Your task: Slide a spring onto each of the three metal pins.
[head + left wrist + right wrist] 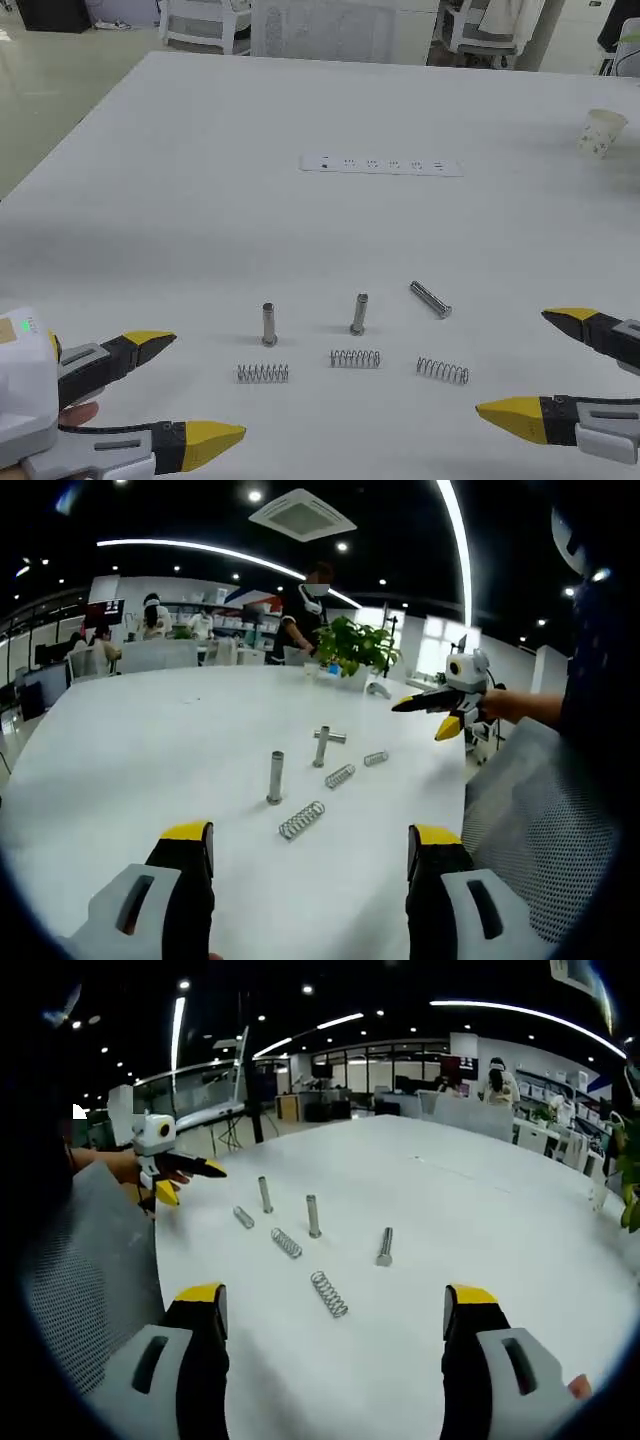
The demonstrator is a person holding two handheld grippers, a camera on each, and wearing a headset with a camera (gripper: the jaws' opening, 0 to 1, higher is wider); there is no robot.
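Note:
Three metal pins sit on the white table (200,220): the left pin (268,324) and the middle pin (359,313) stand upright, while the right pin (430,299) lies on its side. In front of each lies a loose spring: left (263,373), middle (356,358) and right (442,370). My left gripper (195,388) is open at the near left, apart from the left spring (301,820). At the near right my right gripper (520,362) is open too, with the right spring (328,1293) on the table ahead of it. Nothing is held.
A white power strip (381,165) lies farther back at mid-table. A paper cup (603,132) stands at the far right. Chairs (330,30) line the far edge. A potted plant (355,645) stands beyond the table's end, and people are behind it.

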